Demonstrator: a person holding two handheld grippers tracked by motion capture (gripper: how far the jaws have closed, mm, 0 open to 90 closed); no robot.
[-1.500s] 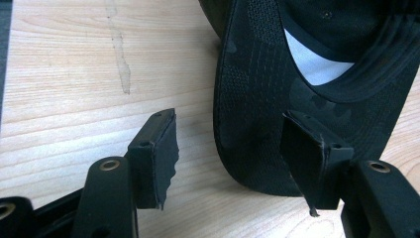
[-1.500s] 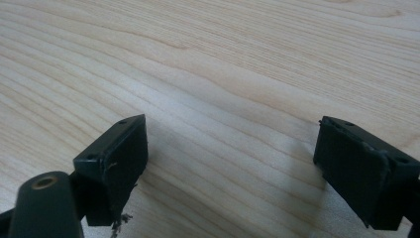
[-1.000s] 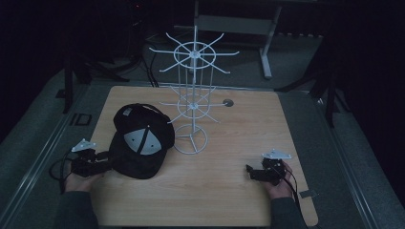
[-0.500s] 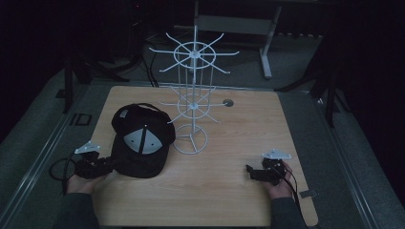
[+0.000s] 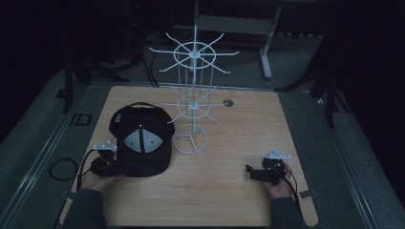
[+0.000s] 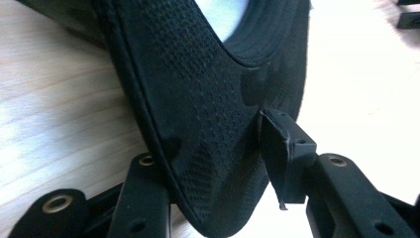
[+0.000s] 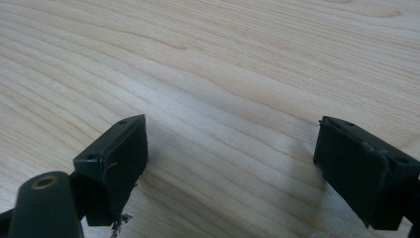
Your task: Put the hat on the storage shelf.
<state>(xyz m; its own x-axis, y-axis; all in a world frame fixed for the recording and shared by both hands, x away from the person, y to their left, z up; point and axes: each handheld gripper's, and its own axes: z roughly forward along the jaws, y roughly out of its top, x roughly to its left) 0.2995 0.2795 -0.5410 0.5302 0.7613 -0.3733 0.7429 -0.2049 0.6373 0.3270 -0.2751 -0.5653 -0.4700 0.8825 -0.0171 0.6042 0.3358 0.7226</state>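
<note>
Both hands low, left tool [image 5: 109,160] on cap brim [image 6: 208,148]

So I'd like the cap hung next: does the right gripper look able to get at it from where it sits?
Probably yes. The right gripper stands open over bare wooden table, and nothing lies between it and the black cap. The wire rack stands farther back, and the left gripper has the brim between its jaws.

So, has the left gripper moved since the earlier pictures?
Yes. In the high view the left gripper has slid right, toward the white wire stand, and its jaws have just been closing around the black cap brim.
</note>
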